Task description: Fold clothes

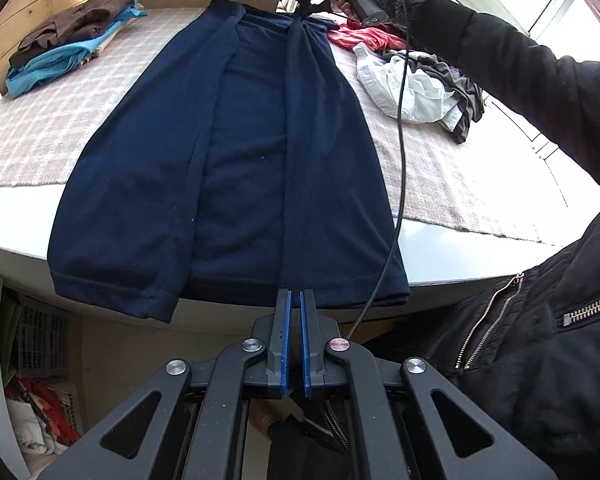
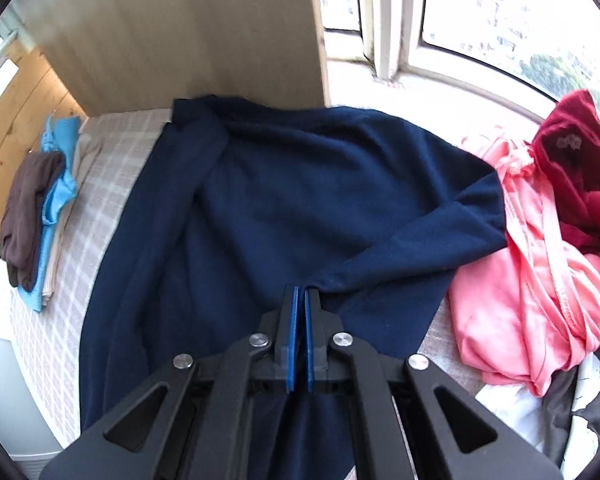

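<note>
A navy blue shirt (image 1: 236, 152) lies lengthwise on the checked cloth, both long sides folded in toward the middle. Its hem hangs over the table's near edge. My left gripper (image 1: 295, 294) is shut on the hem end of the right folded flap. My right gripper (image 2: 301, 290) is shut on the same flap near the shoulder, where the navy shirt (image 2: 300, 200) bunches up and its sleeve trails right. The right gripper also shows at the far end in the left wrist view (image 1: 300, 14), held by a gloved hand.
A stack of folded clothes, brown on light blue (image 1: 68, 48), sits at the far left by a wooden panel. An unfolded pile of pink, white and grey garments (image 1: 412, 76) lies to the right; pink and dark red ones (image 2: 540, 248) touch the sleeve. A cable (image 1: 400, 152) hangs across. Baskets (image 1: 44, 344) stand under the table.
</note>
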Tool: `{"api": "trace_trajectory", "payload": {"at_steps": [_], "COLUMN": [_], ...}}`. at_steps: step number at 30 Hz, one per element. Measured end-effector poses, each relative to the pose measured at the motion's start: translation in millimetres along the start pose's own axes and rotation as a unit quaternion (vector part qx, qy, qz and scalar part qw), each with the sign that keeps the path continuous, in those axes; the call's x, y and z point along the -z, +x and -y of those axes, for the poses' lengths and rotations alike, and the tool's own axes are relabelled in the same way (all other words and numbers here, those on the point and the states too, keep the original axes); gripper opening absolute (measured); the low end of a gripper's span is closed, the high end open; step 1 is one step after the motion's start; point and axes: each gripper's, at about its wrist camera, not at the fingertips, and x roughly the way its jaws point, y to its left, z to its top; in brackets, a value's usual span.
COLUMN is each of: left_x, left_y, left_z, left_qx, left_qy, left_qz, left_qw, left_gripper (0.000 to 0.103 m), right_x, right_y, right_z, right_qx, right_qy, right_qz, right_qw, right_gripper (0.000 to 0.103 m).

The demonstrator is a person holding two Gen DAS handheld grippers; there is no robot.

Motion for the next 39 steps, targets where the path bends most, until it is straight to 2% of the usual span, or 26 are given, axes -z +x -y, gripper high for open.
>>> {"api": "trace_trajectory", "payload": {"at_steps": [2, 4, 5, 7, 10, 11, 13, 15, 18, 23, 28, 32, 34, 35, 36, 38, 39], "left_x": [1.3, -0.8, -3.0, -6.2, -8.6, -9.0, -9.4, -11.2, -14.0, -19.6, -15.7, -15.5, -13.7, -12.4, -10.5, -6.4, -4.4], "left_y": [13.5, 19.0, 19.8, 22.4, 28.7, 31.0, 36.1, 40.1, 43.0, 47.7, 46.8, 48.2, 47.6, 46.4, 44.2, 39.3, 36.9], "left_z": [-5.3, -6.0, -5.3, -4.4, -6.3, -6.8, -6.6, -4.6, -3.1, -0.2, -2.8, -3.5, -3.8, -4.8, -6.3, -9.2, -10.6], "left_qx": [0.006, 0.024, 0.032, 0.037, 0.029, 0.026, 0.022, 0.028, 0.036, 0.036, 0.041, 0.047, 0.047, 0.046, 0.049, 0.058, 0.062], "left_qy": [-0.010, -0.019, -0.023, -0.023, -0.019, -0.017, -0.013, -0.006, 0.001, 0.016, 0.032, 0.032, 0.034, 0.035, 0.037, 0.040, 0.042], "left_qz": [-0.013, -0.015, -0.012, -0.013, -0.021, -0.024, -0.030, -0.032, -0.031, -0.031, -0.030, -0.025, -0.023, -0.023, -0.021, -0.016, -0.014], "left_qw": [0.9998, 0.9994, 0.9991, 0.9990, 0.9992, 0.9992, 0.9992, 0.9991, 0.9989, 0.9987, 0.9982, 0.9980, 0.9980, 0.9980, 0.9979, 0.9974, 0.9971], "left_gripper": [0.000, 0.001, 0.001, 0.009, 0.020, 0.021, 0.022, 0.023, 0.028, 0.028, 0.030, 0.030, 0.030, 0.030, 0.027, 0.023, 0.011], "right_x": [2.8, 5.6, 7.0, 10.1, 28.2, 39.0, 64.3, 86.8, 105.3, 112.6, 117.9, 122.0, 123.6, 124.2, 123.5, 119.5, 117.0], "right_y": [7.7, 9.4, 9.2, -3.5, -35.7, -42.8, -44.8, -36.7, -21.0, -6.4, 1.8, -0.4, -3.4, -4.9, -6.2, -8.4, -9.4], "right_z": [-1.1, -3.7, -5.3, -11.6, -32.9, -41.8, -60.0, -77.2, -96.9, -107.7, -106.8, -109.0, -110.5, -110.7, -108.0, -100.2, -95.8], "right_qx": [-0.001, 0.004, 0.007, 0.029, 0.086, 0.074, 0.039, 0.033, 0.046, 0.052, 0.063, 0.073, 0.077, 0.078, 0.070, 0.057, 0.053], "right_qy": [-0.006, -0.012, -0.016, -0.033, -0.093, -0.112, -0.139, -0.158, -0.174, -0.161, -0.147, -0.152, -0.163, -0.167, -0.158, -0.148, -0.146], "right_qz": [-0.022, -0.037, -0.044, -0.046, -0.031, -0.039, -0.077, -0.111, -0.136, -0.167, -0.182, -0.176, -0.171, -0.169, -0.173, -0.176, -0.175], "right_qw": [1.000, 0.999, 0.999, 0.998, 0.991, 0.990, 0.986, 0.981, 0.974, 0.971, 0.970, 0.970, 0.969, 0.968, 0.970, 0.972, 0.972], "right_gripper": [0.004, 0.013, 0.025, 0.026, 0.032, 0.036, 0.038, 0.038, 0.038, 0.038, 0.038, 0.037, 0.026, 0.013, 0.007, 0.006, 0.006]}}
